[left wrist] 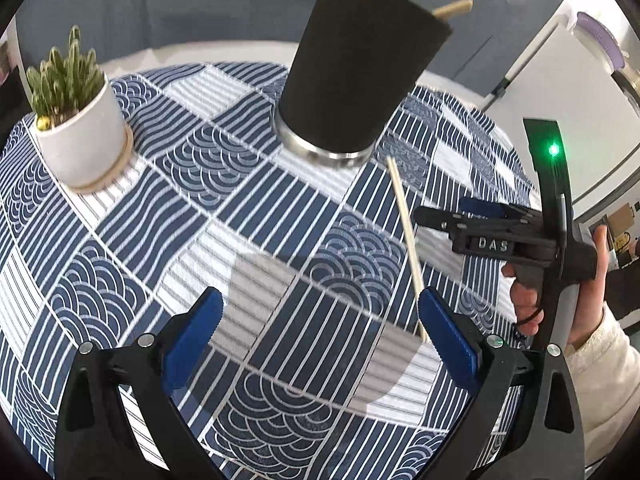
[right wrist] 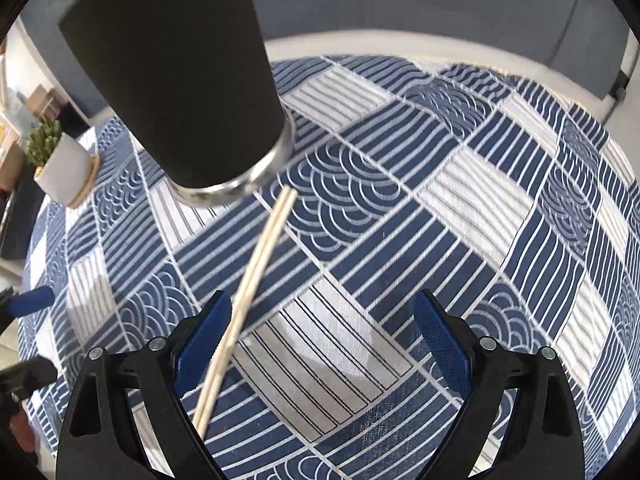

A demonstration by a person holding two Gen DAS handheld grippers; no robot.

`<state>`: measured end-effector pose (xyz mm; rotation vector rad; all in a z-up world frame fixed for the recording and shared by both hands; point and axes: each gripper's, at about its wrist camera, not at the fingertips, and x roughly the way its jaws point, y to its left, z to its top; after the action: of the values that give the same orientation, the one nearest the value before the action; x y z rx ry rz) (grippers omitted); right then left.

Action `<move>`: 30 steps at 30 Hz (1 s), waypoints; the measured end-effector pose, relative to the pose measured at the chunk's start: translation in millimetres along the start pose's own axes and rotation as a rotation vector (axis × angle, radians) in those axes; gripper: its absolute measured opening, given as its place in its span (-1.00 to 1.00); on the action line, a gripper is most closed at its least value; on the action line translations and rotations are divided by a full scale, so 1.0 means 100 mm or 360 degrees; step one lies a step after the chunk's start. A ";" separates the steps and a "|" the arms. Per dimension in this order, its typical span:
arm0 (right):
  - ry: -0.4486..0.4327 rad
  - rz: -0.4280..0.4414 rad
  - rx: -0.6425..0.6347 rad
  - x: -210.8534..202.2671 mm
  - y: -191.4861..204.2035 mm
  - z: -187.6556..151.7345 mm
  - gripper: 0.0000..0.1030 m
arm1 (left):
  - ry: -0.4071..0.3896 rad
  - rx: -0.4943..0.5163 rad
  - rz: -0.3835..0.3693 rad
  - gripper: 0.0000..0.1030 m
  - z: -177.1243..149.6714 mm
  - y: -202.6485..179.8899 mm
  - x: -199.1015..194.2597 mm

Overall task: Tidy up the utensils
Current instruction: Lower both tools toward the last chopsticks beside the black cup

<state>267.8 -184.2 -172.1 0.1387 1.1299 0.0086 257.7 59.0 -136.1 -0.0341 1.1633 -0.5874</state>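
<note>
A black utensil cup (left wrist: 352,68) with a steel base stands on the patterned tablecloth, wooden utensils sticking out of its top. It also shows close up in the right wrist view (right wrist: 176,76). A pair of wooden chopsticks (right wrist: 248,292) lies on the cloth, pointing at the cup's base; it shows in the left wrist view (left wrist: 406,232) too. My left gripper (left wrist: 320,320) is open and empty, the chopsticks by its right finger. My right gripper (right wrist: 322,328) is open, the chopsticks beside its left finger. It shows at the right in the left wrist view (left wrist: 476,236).
A small cactus in a white pot (left wrist: 80,128) stands at the table's left, also in the right wrist view (right wrist: 60,160). The blue-and-white tablecloth (right wrist: 460,208) covers a round table. A grey sofa is behind.
</note>
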 end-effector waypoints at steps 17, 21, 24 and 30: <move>0.0208 -0.0188 0.0233 0.19 0.04 0.10 0.87 | 0.0122 -0.0018 -0.0030 0.86 -0.10 -0.09 0.26; 0.0342 -0.0240 0.0295 0.27 0.07 0.19 0.87 | 0.0137 0.0036 -0.0017 0.86 -0.10 -0.16 0.30; 0.0351 -0.0237 0.0262 0.28 0.07 0.22 0.87 | 0.0143 0.0042 -0.0005 0.86 -0.05 -0.19 0.36; 0.0375 -0.0258 0.0341 0.22 -0.19 0.15 0.86 | 0.0161 0.0138 -0.0001 0.86 0.14 -0.36 0.50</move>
<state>289.5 -202.6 -188.1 0.2410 1.3738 -0.2463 268.3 2.2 -160.9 0.0703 1.2344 -0.6457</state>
